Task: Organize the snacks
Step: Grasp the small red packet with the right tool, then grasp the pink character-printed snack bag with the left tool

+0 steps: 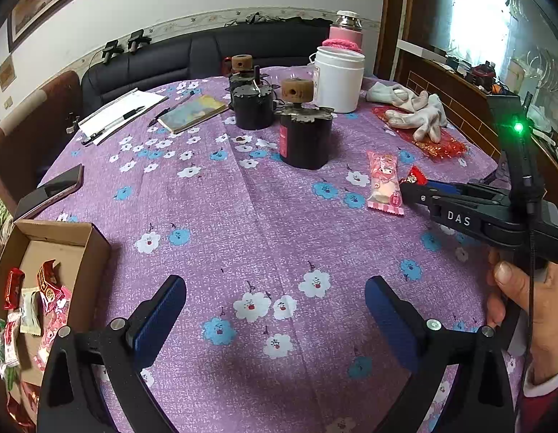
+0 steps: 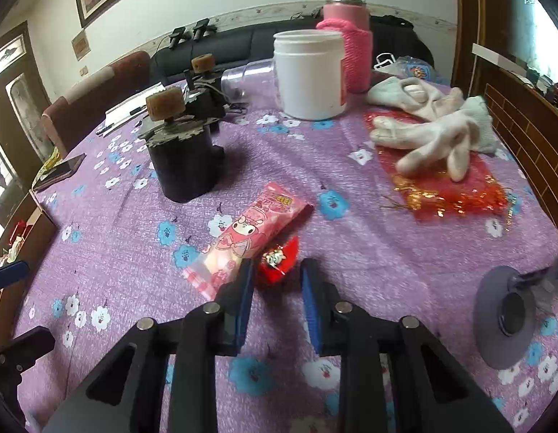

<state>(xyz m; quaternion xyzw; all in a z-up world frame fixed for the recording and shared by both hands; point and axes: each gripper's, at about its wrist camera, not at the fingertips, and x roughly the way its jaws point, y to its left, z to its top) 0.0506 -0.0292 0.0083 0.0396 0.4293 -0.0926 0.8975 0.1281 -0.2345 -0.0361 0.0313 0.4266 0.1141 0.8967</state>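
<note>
Several snacks are lying in the cardboard box (image 1: 95, 241) at eight o'clock; the right gripper (image 2: 277, 278) is straddling the red candy (image 2: 279, 261) without visibly pinching it, the pink packet (image 2: 250, 232) is waiting, and the left gripper (image 1: 275, 310) is gaping empty.

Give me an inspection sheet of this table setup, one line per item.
Surface: purple floral tablecloth, no spills seen.
Job's things: pink snack and red snack lie side by side on the cloth; cardboard box at the table's left edge holds several wrapped snacks.
Clutter: two dark canisters, white tub, pink bottle, white gloves on a red pouch, phone, papers with pens.
Grippers: left gripper open, nothing between its fingers; right gripper narrowed around the red snack, pads not seen pressing on it.
Cables: black cord down the right gripper's handle.
Surroundings: dark sofa, framed picture, wooden cabinet.
</note>
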